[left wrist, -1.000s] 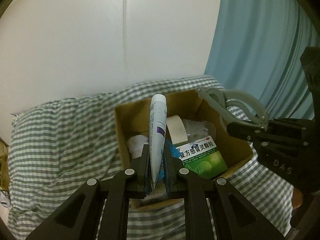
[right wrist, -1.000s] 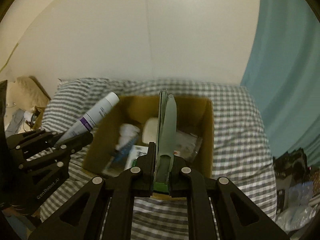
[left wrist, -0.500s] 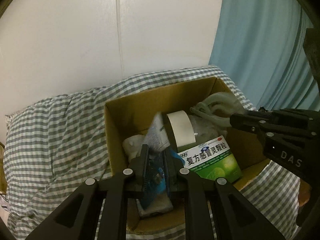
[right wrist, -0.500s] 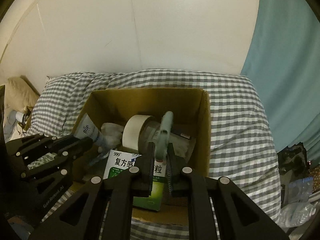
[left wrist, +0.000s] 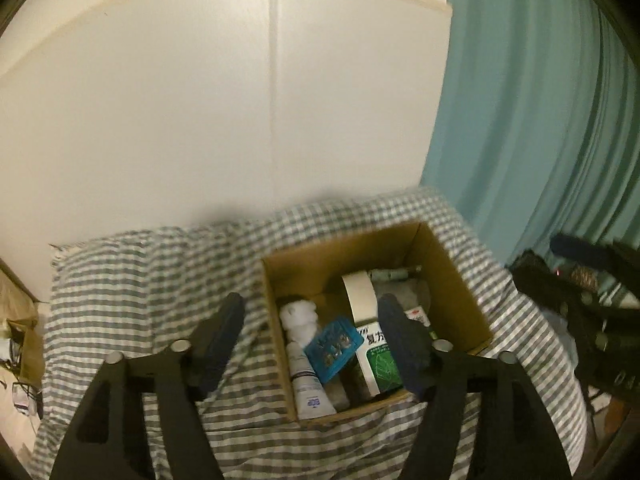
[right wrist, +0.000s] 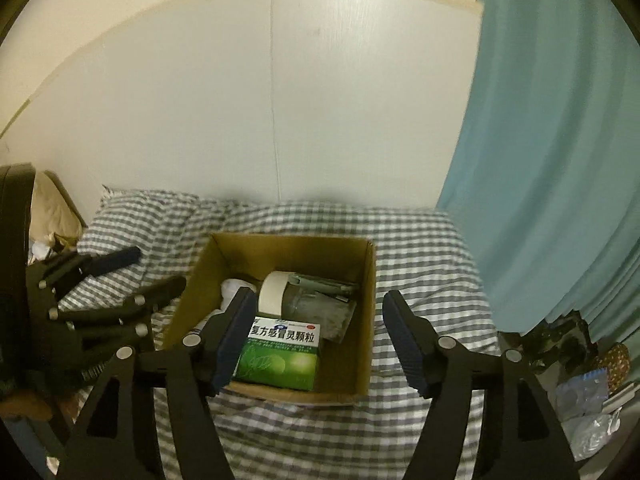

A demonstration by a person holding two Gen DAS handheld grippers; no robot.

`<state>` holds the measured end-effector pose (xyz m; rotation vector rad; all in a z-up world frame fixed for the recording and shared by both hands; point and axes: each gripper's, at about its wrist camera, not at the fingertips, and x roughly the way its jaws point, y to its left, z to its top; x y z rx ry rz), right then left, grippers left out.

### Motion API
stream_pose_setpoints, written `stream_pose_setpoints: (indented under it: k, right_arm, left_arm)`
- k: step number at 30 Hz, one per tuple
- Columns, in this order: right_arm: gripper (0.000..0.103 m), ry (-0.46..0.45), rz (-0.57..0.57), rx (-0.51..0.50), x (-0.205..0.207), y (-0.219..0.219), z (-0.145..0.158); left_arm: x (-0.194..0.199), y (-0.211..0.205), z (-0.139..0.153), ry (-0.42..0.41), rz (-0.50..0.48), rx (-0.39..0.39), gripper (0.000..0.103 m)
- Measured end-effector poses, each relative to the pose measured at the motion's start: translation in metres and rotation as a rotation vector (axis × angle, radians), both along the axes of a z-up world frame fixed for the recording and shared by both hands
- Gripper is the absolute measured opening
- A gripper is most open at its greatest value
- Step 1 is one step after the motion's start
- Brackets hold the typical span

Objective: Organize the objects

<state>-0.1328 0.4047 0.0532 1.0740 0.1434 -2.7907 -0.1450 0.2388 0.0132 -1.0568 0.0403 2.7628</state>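
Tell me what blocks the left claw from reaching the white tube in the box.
The white tube lies along the cardboard box left wall, with a blue packet over its upper part. The open left claw has its lower half clear.

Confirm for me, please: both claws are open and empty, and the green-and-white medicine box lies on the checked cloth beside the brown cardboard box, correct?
Not quite. The green-and-white medicine box lies inside the brown cardboard box, not on the grey-and-white checked cloth; the right wrist view shows it near the front wall. The rest holds: the left claw and the right claw are both open and empty.
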Motion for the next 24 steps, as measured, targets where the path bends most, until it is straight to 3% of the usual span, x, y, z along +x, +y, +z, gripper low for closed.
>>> stream_pose_setpoints:
  k: [4, 12, 18, 24]
  right_arm:
    - [0.067, 0.07, -0.017, 0.003, 0.028, -0.003, 0.021]
    - [0.085, 0.199, 0.003, 0.0, 0.07, -0.028, 0.05]
    - [0.103, 0.231, -0.029, -0.016, 0.091, -0.035, 0.046]
    - [0.103, 0.242, -0.027, -0.035, 0.098, -0.038, 0.034]
  left_arm:
    - [0.021, -0.02, 0.035, 0.079, 0.017, 0.018, 0.097]
    - [0.062, -0.057, 0.07, 0.205, 0.099, -0.024, 0.103]
    - [0.09, -0.074, 0.068, 0.251, 0.171, -0.051, 0.103]
    - [0.106, -0.083, 0.041, 0.255, 0.23, -0.11, 0.103]
